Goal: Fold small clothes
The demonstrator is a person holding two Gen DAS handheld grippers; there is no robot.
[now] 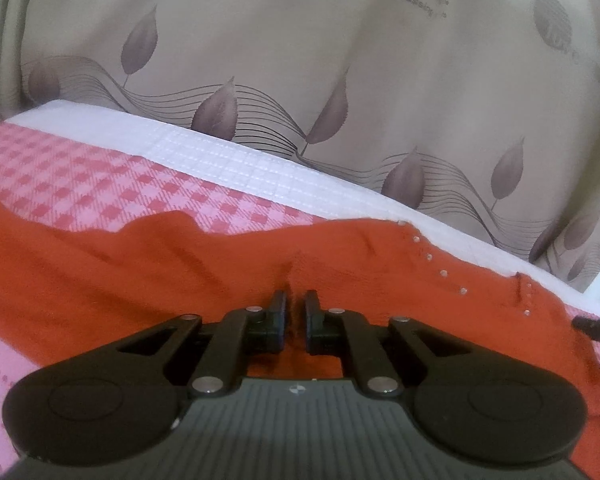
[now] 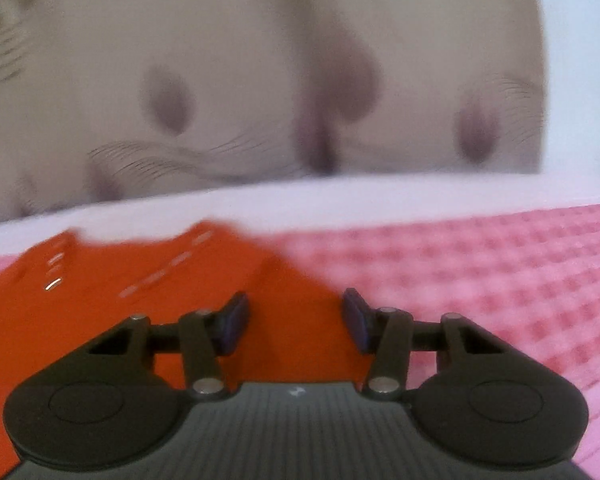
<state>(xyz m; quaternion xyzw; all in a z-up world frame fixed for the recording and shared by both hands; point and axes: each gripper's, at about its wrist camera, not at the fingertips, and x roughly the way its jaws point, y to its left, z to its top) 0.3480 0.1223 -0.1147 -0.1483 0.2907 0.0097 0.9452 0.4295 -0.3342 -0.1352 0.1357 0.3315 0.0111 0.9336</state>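
A small orange garment (image 1: 148, 264) with a row of silver studs lies spread on a pink checked cloth (image 1: 80, 176). My left gripper (image 1: 296, 312) is shut on a pinched ridge of the orange fabric at its near edge. The tip of the right gripper (image 1: 596, 326) shows at the far right of the left wrist view. In the right wrist view, which is blurred, my right gripper (image 2: 294, 312) is open, its jaws wide apart over the right edge of the orange garment (image 2: 100, 304), with nothing between the pads.
The pink checked cloth (image 2: 480, 280) covers the surface and has a white border (image 1: 260, 168) at the far side. A beige curtain (image 1: 340, 60) with a leaf print hangs close behind. A pale wall (image 2: 580, 80) stands at the right.
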